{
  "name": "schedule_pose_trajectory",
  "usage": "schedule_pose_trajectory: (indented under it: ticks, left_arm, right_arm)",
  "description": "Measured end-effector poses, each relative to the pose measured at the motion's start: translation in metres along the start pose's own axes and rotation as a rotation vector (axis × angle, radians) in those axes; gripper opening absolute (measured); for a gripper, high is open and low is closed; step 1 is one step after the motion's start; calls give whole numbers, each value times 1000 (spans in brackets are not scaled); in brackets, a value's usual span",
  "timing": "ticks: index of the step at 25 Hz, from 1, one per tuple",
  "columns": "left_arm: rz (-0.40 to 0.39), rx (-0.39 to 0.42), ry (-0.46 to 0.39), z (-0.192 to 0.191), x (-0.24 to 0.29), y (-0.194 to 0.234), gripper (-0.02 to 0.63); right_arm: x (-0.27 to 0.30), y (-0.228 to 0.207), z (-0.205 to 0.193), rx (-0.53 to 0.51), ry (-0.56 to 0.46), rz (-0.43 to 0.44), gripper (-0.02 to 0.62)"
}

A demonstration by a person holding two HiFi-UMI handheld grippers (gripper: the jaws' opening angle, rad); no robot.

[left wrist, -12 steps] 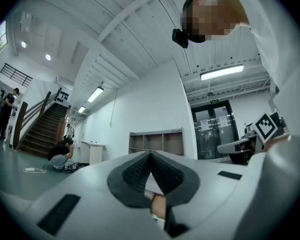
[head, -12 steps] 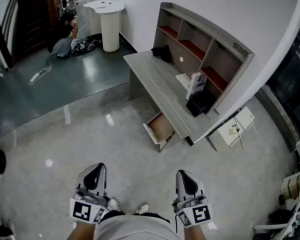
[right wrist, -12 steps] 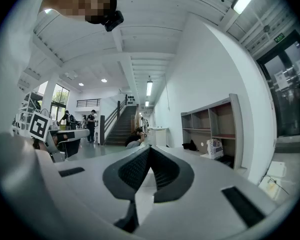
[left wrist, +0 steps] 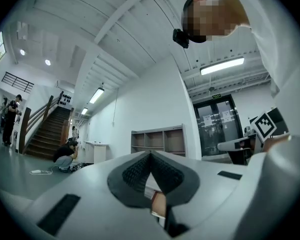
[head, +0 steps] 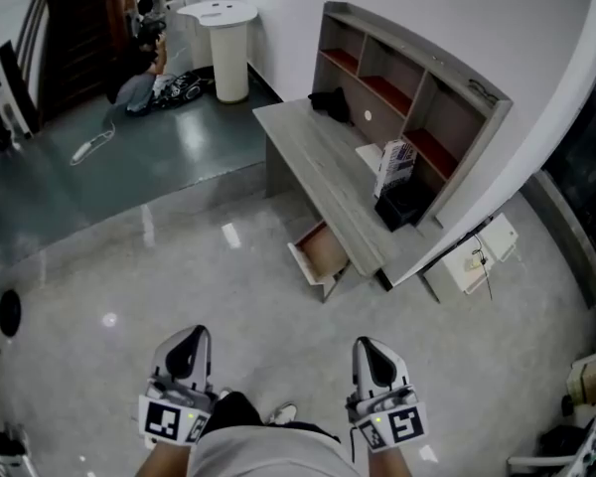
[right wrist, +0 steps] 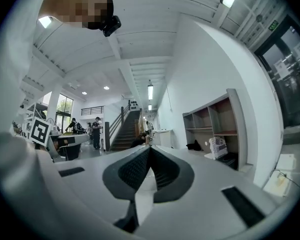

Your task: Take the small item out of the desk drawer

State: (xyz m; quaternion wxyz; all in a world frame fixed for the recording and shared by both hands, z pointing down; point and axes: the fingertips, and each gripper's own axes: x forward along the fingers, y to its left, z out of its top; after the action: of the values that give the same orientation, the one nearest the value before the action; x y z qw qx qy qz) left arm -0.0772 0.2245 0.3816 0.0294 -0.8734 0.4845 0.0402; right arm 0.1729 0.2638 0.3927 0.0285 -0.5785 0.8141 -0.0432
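The grey desk [head: 313, 152] stands ahead on the right, and its low drawer [head: 321, 253] is pulled open toward me. The drawer's brown inside shows, but I cannot make out any small item in it. Both grippers are held near my body at the bottom of the head view, well short of the desk. My left gripper [head: 190, 339] has its jaws shut with nothing between them, tips meeting [left wrist: 150, 154]. The right gripper [head: 372, 352] is likewise shut and empty, pads together [right wrist: 149, 149].
A shelf hutch [head: 417, 97] sits on the desk with a black bag [head: 329, 103], a printed carton [head: 393, 167] and a black object [head: 401, 206]. A white box [head: 474, 254] lies on the floor right of the desk. A white pedestal [head: 226, 48] and a crouching person [head: 139, 82] are far back.
The head view has shifted slightly, so the desk and drawer sit a little further right and lower. Both grippers stay shut in about the same place.
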Motion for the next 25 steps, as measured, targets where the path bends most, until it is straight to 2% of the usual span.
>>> schedule_pose_trajectory:
  ticks: [8,13,18,23,25]
  left_arm:
    - [-22,-17,20,-8,24,-4,15]
    - [-76,-34,26,-27,61,4,15]
    - [-127,-71,28,-35,113,34,15]
    - [-173,-106,34,-42,172,83,16]
    - [-192,-112,9,-44,194,103,15]
  right_arm:
    - [3,-24,-8,11,26,-36,23]
    - [24,-36,-19,-1,74,-74,23]
    - [69,-48,-19,7,104,-120,21]
    - [139,-54,-3,-11,90,-160,21]
    - [164,-55,0,-8,92,-180,22]
